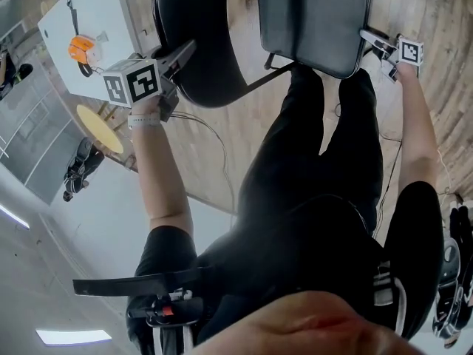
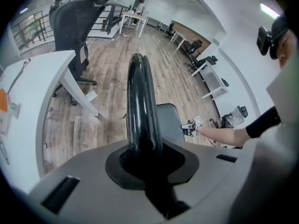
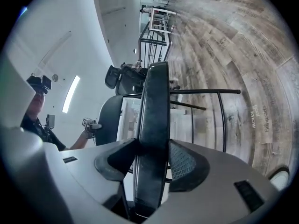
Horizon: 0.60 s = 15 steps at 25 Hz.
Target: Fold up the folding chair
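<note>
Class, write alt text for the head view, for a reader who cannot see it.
Seen from above, a person in black holds a black folding chair with two handheld grippers: the left gripper clamps the backrest edge, the right gripper the padded seat edge. Beneath is a wooden floor, with a white desk at upper left.

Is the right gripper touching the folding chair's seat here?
Touching. The right gripper view shows the right gripper closed on the seat, with both jaws pressing against its padded edge.
</note>
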### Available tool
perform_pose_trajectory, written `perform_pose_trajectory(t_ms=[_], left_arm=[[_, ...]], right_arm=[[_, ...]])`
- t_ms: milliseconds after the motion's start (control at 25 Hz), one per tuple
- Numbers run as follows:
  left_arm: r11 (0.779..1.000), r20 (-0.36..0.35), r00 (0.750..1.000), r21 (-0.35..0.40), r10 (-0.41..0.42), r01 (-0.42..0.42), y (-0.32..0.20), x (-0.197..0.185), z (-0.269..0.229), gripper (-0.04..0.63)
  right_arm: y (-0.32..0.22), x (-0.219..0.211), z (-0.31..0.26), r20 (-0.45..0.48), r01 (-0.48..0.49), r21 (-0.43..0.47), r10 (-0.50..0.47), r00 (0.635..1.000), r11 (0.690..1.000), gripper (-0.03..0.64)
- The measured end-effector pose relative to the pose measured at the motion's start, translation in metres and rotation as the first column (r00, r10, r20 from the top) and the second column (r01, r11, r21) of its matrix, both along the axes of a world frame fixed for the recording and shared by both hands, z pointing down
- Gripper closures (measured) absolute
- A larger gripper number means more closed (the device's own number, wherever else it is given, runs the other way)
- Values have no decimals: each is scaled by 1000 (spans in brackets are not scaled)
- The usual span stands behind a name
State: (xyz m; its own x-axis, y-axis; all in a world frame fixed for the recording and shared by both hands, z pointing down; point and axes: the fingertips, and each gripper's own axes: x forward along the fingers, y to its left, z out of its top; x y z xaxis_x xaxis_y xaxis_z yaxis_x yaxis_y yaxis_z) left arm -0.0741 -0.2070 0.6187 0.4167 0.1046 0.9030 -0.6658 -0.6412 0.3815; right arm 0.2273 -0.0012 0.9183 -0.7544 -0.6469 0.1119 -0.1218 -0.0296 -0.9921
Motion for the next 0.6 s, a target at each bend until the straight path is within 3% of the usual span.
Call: perform_pose_trajectory(t_ms=[360, 600], left_arm=[[1000, -4, 1000, 26, 10, -10, -25, -33, -33, 535], [998, -5, 1000, 56, 9, -9, -32, -40, -56, 535]], right_arm=[[-42, -64, -80, 9, 126, 148, -129, 992, 981, 443], [-67, -98, -133, 49, 132, 236, -147, 988, 963, 486]])
